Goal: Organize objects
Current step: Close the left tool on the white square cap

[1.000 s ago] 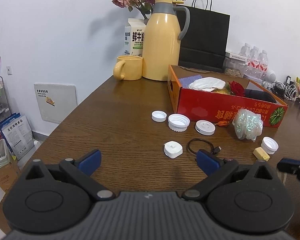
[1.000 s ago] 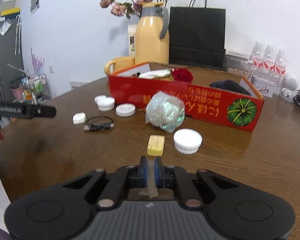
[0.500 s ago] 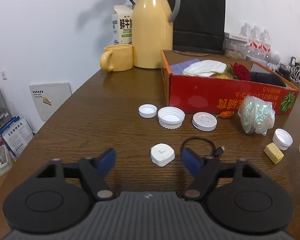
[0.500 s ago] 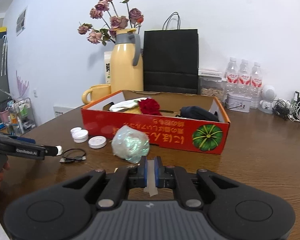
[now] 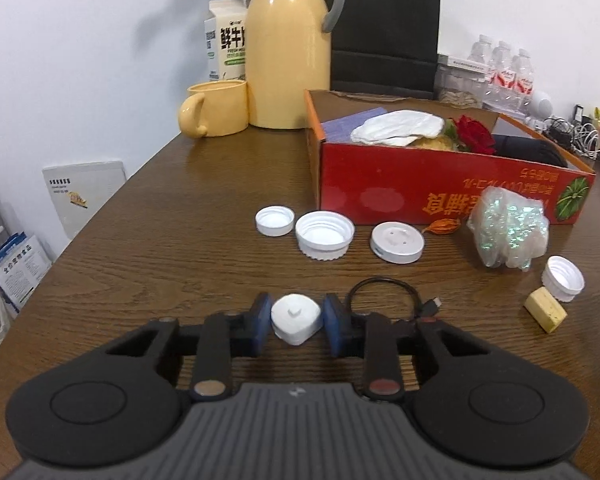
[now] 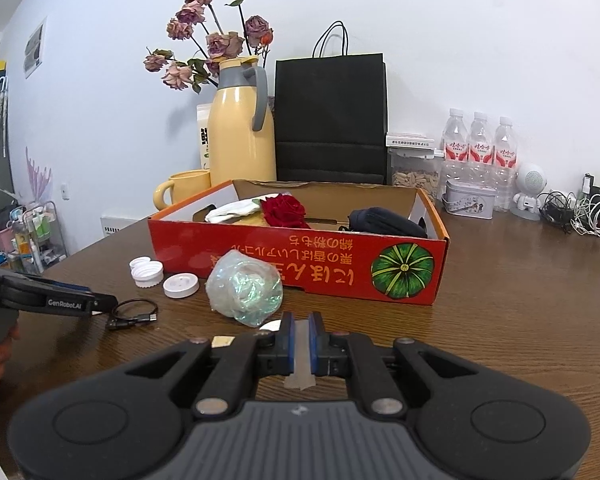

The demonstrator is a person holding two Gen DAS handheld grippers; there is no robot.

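A small white rounded plastic piece (image 5: pixel 296 318) lies on the brown table between the blue pads of my left gripper (image 5: pixel 296 322). Its jaws are closing and both pads touch the piece's sides. A black looped cable (image 5: pixel 384 292) lies just to its right. Seen from the right wrist, the left gripper (image 6: pixel 100 302) reaches in low from the left, a hand on its handle. My right gripper (image 6: pixel 301 340) is shut, holding no object, only a pale strip of tape between its pads. The red cardboard box (image 6: pixel 300 256) stands beyond it, holding a rose, white cloth and a dark pouch.
Two white caps (image 5: pixel 275 220) (image 5: pixel 324 234), a white disc (image 5: pixel 397 242), an iridescent wrapped bundle (image 5: pixel 508 228), another cap (image 5: pixel 563 278) and a yellow block (image 5: pixel 545 314) lie before the box. A yellow jug (image 5: pixel 288 52), mug (image 5: pixel 216 108) and black bag (image 5: pixel 384 28) stand behind.
My left gripper moved forward over the white piece and its wide-open jaws closed in onto it. The right gripper drew back and tilted up; its view now shows the whole box.
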